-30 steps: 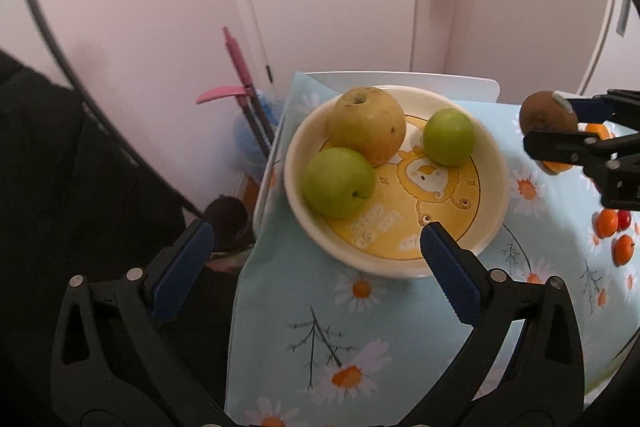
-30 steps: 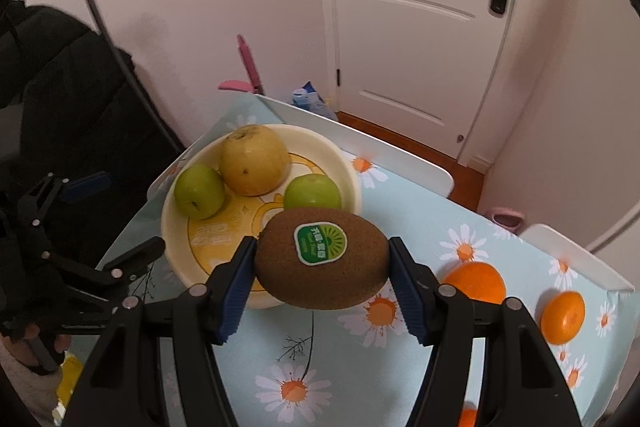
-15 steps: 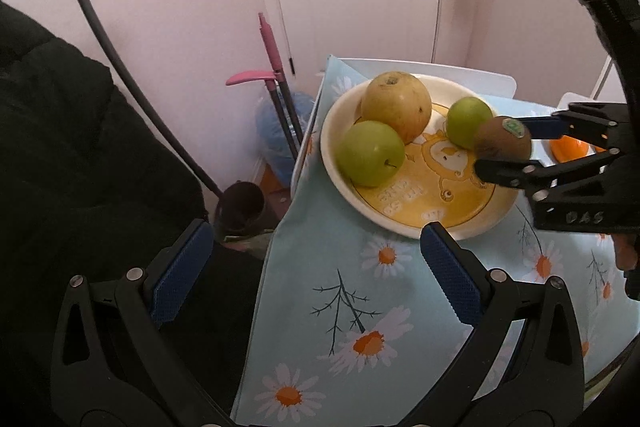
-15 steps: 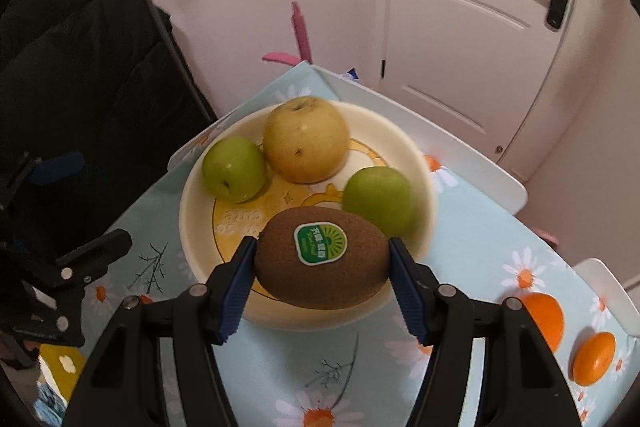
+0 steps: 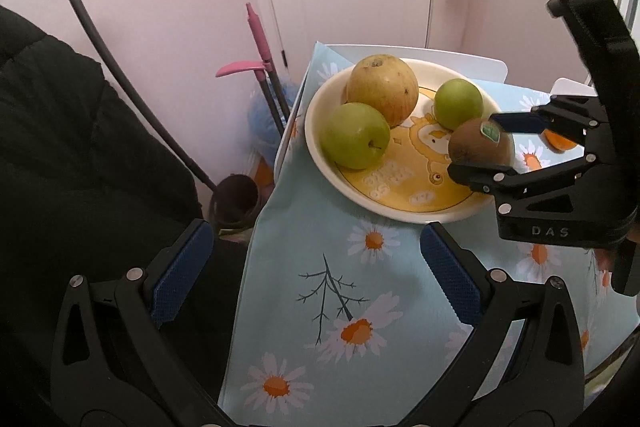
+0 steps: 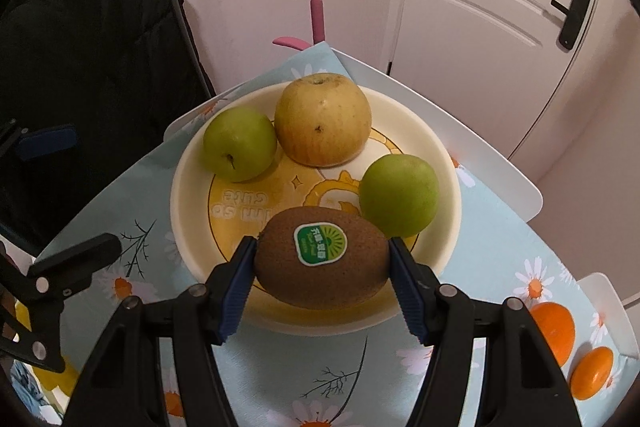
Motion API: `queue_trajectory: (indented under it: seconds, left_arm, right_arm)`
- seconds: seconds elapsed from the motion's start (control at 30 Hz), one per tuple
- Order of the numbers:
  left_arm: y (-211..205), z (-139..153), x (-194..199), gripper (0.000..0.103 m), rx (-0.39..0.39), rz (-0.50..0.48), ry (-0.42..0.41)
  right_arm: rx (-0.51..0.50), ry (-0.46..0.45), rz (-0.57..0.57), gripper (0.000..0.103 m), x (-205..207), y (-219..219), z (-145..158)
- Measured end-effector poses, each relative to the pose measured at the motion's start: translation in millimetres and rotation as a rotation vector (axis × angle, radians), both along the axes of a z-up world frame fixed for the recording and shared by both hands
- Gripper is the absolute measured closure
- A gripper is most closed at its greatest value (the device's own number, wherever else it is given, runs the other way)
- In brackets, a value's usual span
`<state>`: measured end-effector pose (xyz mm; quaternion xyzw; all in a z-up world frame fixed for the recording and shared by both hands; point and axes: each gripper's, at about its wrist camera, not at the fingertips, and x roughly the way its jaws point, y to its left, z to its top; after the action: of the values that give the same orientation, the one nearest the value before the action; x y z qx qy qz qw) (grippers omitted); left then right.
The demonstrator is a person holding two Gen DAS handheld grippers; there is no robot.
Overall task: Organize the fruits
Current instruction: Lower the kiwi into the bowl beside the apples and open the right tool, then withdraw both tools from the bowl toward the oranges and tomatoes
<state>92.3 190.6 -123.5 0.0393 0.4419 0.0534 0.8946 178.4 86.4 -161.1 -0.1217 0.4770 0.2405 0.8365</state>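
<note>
A brown kiwi (image 6: 320,267) with a green sticker sits between the blue pads of my right gripper (image 6: 322,245). Its jaws are opening, but both pads still touch the fruit. The kiwi (image 5: 478,147) is low over the near right part of the cream and yellow plate (image 6: 448,163). On the plate lie a yellow apple (image 6: 324,119) and two green apples (image 6: 240,145) (image 6: 398,201). My left gripper (image 5: 314,231) stands open with nothing in it, above the flowered tablecloth (image 5: 320,267) in front of the plate.
Two oranges (image 6: 552,327) (image 6: 592,373) lie on the cloth to the right of the plate. The table's left edge drops off beside a black coat (image 5: 80,147), a pink-handled broom (image 5: 260,43) and a dark bin (image 5: 234,201). A white door (image 6: 500,7) stands behind.
My right gripper carried the kiwi left and down, from beside the plate to low over its inside. The left gripper has hardly moved and stays open.
</note>
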Motion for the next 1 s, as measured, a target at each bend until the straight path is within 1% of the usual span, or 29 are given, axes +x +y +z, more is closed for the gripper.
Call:
queue_trajectory:
  seconds: [0.03,0.1,0.17,0.3,0.4,0.5,0.67,0.8,1.0]
  left_arm:
    - [0,0,-1,0.000,0.001,0.000,0.002]
    - [0,-1,-2,0.000,0.001,-0.001,0.003]
    - [0,-1,-3,0.000,-0.004,-0.002,0.004]
    - [0,2,-6,0.000,-0.012,-0.006,0.003]
    - [0,7,-8,0.000,-0.013,-0.012,-0.005]
    - [-1,15,-11,0.000,-0.014,-0.018,-0.018]
    - [-4,33,-17,0.000,-0.023,-0.028,-0.043]
    - [-10,48,-21,0.000,-0.025,-0.050,-0.061]
    - [-29,71,-22,0.000,-0.019,-0.129,-0.088]
  right_arm:
    - [0.010,-0.016,-0.004,0.037,-1,-2,1]
    - [0.026,-0.031,-0.008,0.009,-2,-4,5]
    - [0.040,-0.038,-0.008,0.003,-1,-6,6]
    - [0.029,-0.056,-0.011,0.001,-1,-9,6]
    - [0.045,-0.066,-0.023,0.001,-5,-15,13]
    - [0.040,-0.071,-0.042,0.001,-9,-20,23]
    - [0.044,-0.084,-0.076,0.001,-23,-30,51]
    - [0.064,-0.062,-0.121,0.000,-36,-42,74]
    - [0.075,-0.043,-0.216,0.000,-61,-70,101]
